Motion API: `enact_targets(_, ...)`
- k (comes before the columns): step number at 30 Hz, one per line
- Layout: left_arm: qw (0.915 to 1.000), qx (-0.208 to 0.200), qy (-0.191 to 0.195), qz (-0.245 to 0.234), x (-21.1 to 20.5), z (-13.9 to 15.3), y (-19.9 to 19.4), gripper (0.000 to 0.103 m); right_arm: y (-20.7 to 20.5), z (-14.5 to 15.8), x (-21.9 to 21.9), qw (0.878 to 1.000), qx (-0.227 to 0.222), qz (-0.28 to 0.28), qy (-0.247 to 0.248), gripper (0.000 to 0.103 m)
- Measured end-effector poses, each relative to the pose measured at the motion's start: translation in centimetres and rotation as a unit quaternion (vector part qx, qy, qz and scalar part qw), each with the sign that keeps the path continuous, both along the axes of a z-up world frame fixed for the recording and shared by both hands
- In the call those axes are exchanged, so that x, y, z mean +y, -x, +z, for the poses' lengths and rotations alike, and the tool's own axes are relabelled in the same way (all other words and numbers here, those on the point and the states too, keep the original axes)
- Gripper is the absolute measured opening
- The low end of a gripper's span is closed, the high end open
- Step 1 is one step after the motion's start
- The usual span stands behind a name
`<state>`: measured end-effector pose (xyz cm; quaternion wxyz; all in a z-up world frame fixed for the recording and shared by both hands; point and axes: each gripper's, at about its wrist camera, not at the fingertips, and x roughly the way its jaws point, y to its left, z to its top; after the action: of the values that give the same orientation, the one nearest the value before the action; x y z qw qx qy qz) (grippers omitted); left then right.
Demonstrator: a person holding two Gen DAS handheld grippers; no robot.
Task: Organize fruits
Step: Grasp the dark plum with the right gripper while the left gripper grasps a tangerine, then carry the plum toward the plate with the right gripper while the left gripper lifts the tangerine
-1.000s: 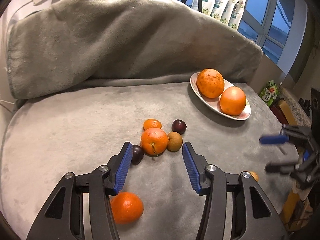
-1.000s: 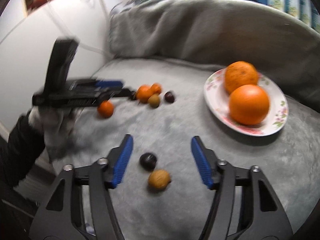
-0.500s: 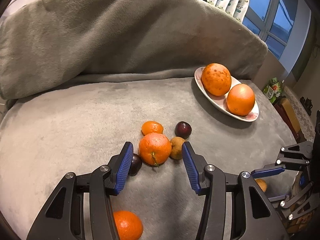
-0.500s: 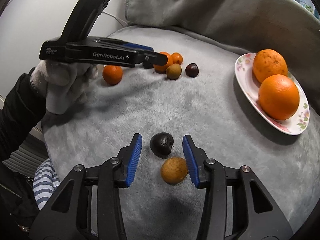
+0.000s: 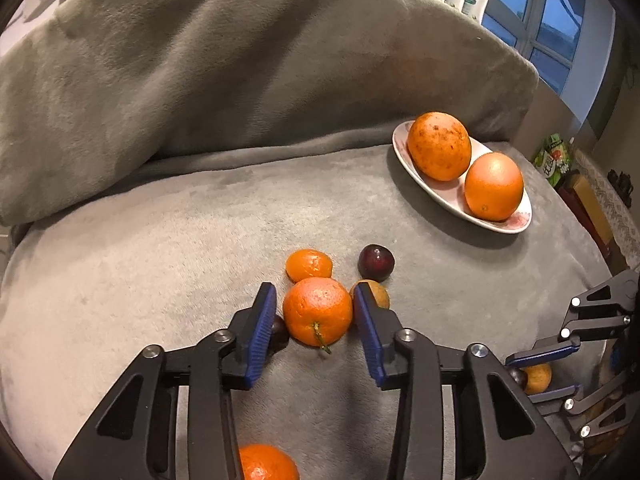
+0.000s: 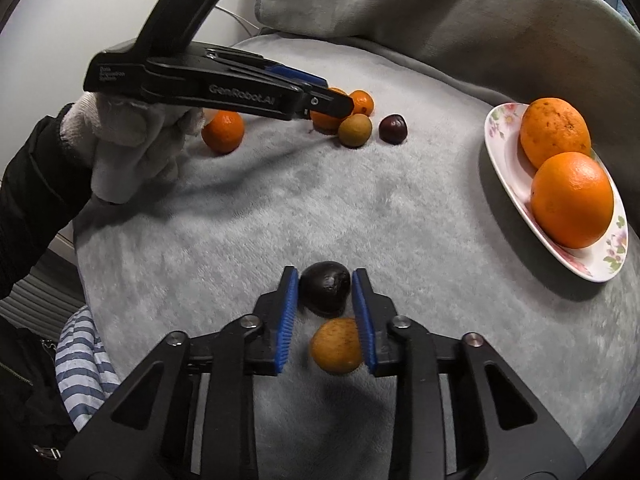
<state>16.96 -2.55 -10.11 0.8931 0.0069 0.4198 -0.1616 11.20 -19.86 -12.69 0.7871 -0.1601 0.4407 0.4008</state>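
Observation:
My left gripper point(image 5: 314, 312) is closing around a stemmed tangerine point(image 5: 317, 311); both pads sit at its sides. A small tangerine point(image 5: 309, 265), a dark plum point(image 5: 375, 262), a brown fruit point(image 5: 378, 294) and a dark fruit point(image 5: 280, 332) surround it. Another tangerine point(image 5: 266, 463) lies under the gripper. My right gripper point(image 6: 325, 292) is closing around a dark plum point(image 6: 325, 289), with a brown fruit point(image 6: 338, 345) just behind it between the jaws. A flowered plate point(image 6: 504, 148) holds two large oranges point(image 6: 572, 199). The left gripper also shows in the right wrist view point(image 6: 332, 105).
Everything lies on a grey blanket point(image 5: 160, 248) that rises into a high fold point(image 5: 240, 60) at the back. The plate point(image 5: 404, 160) sits at the right. A gloved hand point(image 6: 132, 160) holds the left gripper. The surface drops off at left point(image 6: 76, 248).
Both grippers have moved forward and narrowed: the left onto the stemmed tangerine, the right onto the dark plum.

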Motion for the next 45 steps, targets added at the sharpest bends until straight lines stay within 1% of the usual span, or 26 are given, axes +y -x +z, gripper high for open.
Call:
enact_targets(5,1.0000,-0.006,-0.002,0.000,-0.2,-0.1,0.2,0.034,-0.2,0.1,0.2,1.000,0.001,-0.002,-0.002,0.027)
enact_targets(9,0.9999,-0.007,0.007,0.007,0.0,0.0,0.3,0.034,-0.3,0.2,0.1,1.000,0.002,-0.006,-0.007,0.027)
enact_targets(18,0.9982,-0.013,0.056,0.016,0.8,1.1,1.4,0.033,-0.4,1.2,-1.1,0.998,-0.003,-0.034,-0.046,0.027)
enact_targets(22,0.9974,-0.021,0.067,0.015,0.3,1.9,2.1,0.033,-0.3,1.9,-1.7,0.997,-0.009,-0.047,-0.061,0.027)
enact_targets(32,0.9956,-0.039,0.086,-0.002,-1.8,3.8,2.9,0.033,-0.8,3.2,-4.5,0.991,-0.023,-0.085,-0.096,0.027)
enact_targets(40,0.9942,-0.046,0.096,-0.014,-3.7,4.6,2.5,0.033,-2.1,4.2,-7.2,0.985,-0.038,-0.121,-0.114,0.027)
enact_targets(45,0.9935,-0.047,0.101,-0.019,-4.7,4.8,2.1,0.033,-2.9,4.9,-9.7,0.980,-0.049,-0.152,-0.122,0.027)
